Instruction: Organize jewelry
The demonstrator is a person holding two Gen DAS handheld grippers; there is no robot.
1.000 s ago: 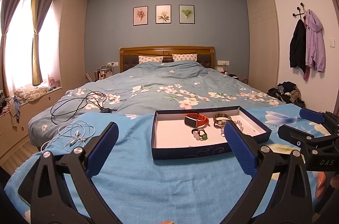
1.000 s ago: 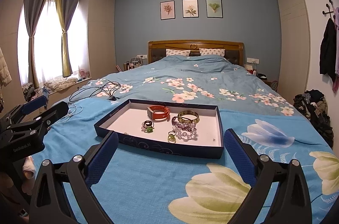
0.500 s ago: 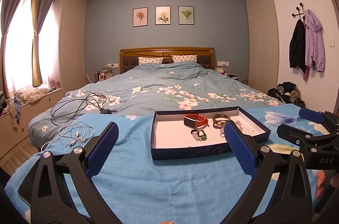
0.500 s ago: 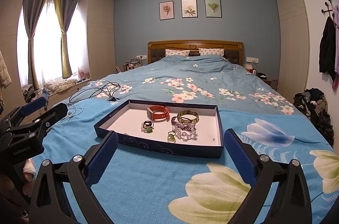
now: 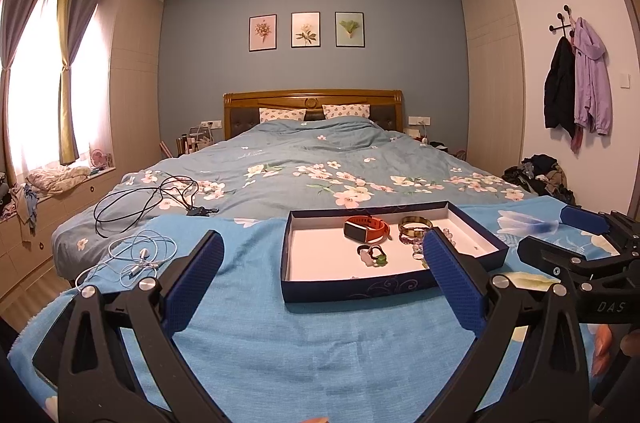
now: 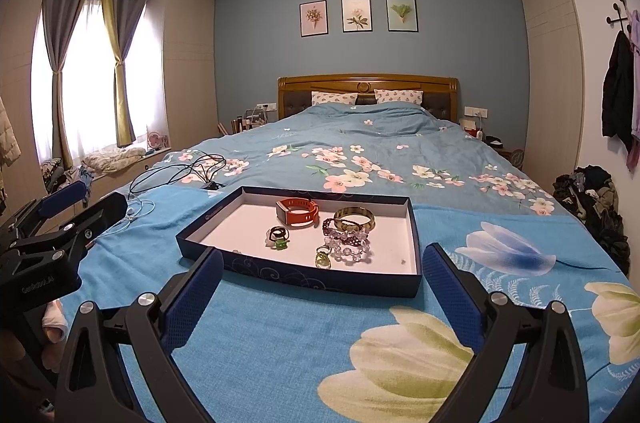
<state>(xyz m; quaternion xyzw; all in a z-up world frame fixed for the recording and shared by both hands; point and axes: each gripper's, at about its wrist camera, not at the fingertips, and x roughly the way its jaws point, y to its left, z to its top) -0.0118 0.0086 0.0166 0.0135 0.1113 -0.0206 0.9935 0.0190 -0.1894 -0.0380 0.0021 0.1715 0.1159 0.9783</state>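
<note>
1. My left tongs [image 5: 323, 277] hang spread wide over the blue blanket [image 5: 312, 351], nothing between the blue pads.
2. My right tongs [image 6: 320, 283] are spread just as wide and empty, hovering near the front wall of the tray [image 6: 304, 277].
3. The dark blue tray lies flat on the blanket, just ahead of both tongs, with the jewelry inside on its white floor.
4. At the back of the tray lies an orange watch [image 6: 298, 212], with a gold bangle [image 6: 354, 216] beside it.
5. In front of the bangle, touching it, sit purple beads [image 6: 340, 227] and a clear bead bracelet [image 6: 352, 249].
6. A ring with a green stone [image 6: 279, 238] lies left of them, and a yellow-green ring [image 6: 323, 257] near the front wall.
7. Left of the tray, well apart, white earphones [image 5: 138, 257] and a black cable [image 5: 148, 201] lie on the bed.
</note>
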